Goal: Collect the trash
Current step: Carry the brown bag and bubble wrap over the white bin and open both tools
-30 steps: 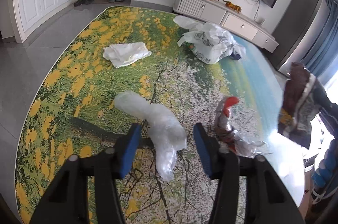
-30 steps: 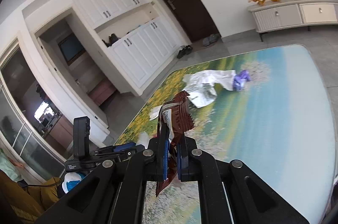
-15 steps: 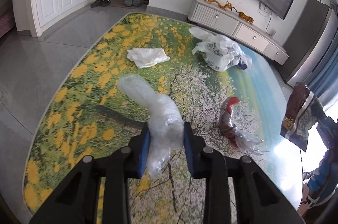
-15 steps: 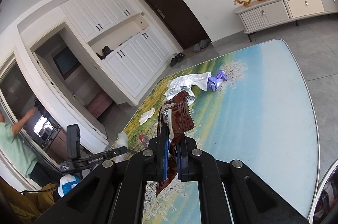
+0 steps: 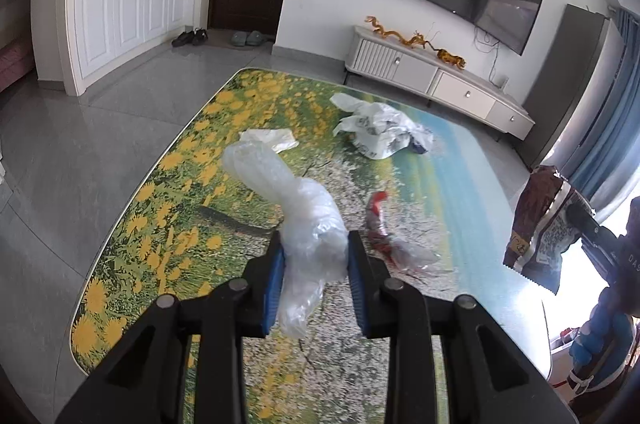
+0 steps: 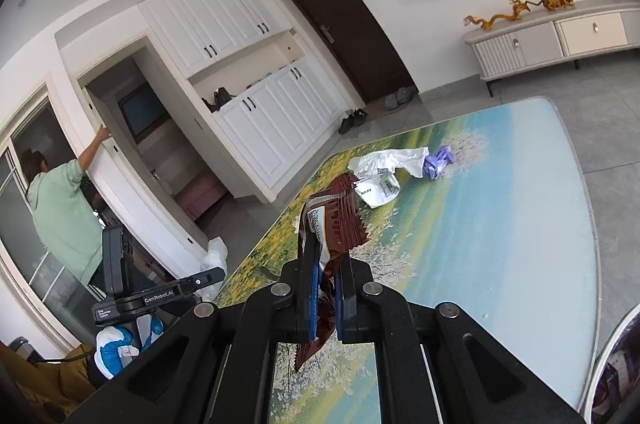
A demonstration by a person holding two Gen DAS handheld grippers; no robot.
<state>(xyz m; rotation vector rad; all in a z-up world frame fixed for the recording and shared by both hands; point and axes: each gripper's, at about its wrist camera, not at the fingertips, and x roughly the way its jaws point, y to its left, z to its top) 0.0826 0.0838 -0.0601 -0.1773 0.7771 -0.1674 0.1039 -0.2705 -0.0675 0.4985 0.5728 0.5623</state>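
Lengthwise, bubble wrap [image 5: 288, 199] angled far-left

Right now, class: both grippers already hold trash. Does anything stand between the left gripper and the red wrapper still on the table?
Only its own load. The left gripper is shut on the clear plastic bag. The red wrapper lies just right of it, with only bare table around it.

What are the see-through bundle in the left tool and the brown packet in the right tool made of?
The clear bundle, pinched in the left gripper, looks like thin soft plastic film, perhaps bubble wrap: translucent, crinkled, glossy highlights. The brown packet, pinched in the right gripper, looks like printed plastic or foil-lined snack wrapper: shiny creases, zigzag-cut edge, white printed panel. The exact film cannot be told.
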